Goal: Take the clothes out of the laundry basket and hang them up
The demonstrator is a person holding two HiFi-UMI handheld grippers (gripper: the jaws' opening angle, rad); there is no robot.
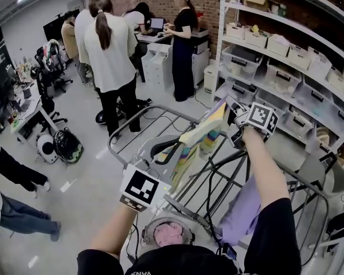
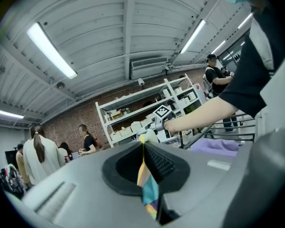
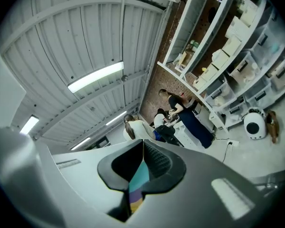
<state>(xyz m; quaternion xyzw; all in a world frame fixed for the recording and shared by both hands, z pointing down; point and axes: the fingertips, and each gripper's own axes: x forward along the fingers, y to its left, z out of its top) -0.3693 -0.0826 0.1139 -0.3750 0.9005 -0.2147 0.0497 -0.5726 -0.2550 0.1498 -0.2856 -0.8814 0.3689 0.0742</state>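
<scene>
Striped cloth (image 1: pixel 202 135), yellow, teal and violet: in the head view it is stretched across the centre between the left gripper (image 1: pixel 167 156) at 7 o'clock and the right gripper (image 1: pixel 234 116) at 2 o'clock, above the grey metal drying rack (image 1: pixel 172 114), and seemingly not yet laid on a bar. A lavender garment (image 1: pixel 243 208) at 5 o'clock is already draped on the rack. A round basket (image 1: pixel 149 227) at 6 o'clock has something pink inside. Judged: one piece hung, one in hand, more left. Grey floor (image 1: pixel 86 153); people stand at 11 to 12 o'clock and white shelving (image 1: pixel 286 56) runs at 2 o'clock. Left gripper view: jaws pressed together, pinching the cloth's edge. Right gripper view: jaws likewise pinching the cloth, under a panelled ceiling with strip lights.
</scene>
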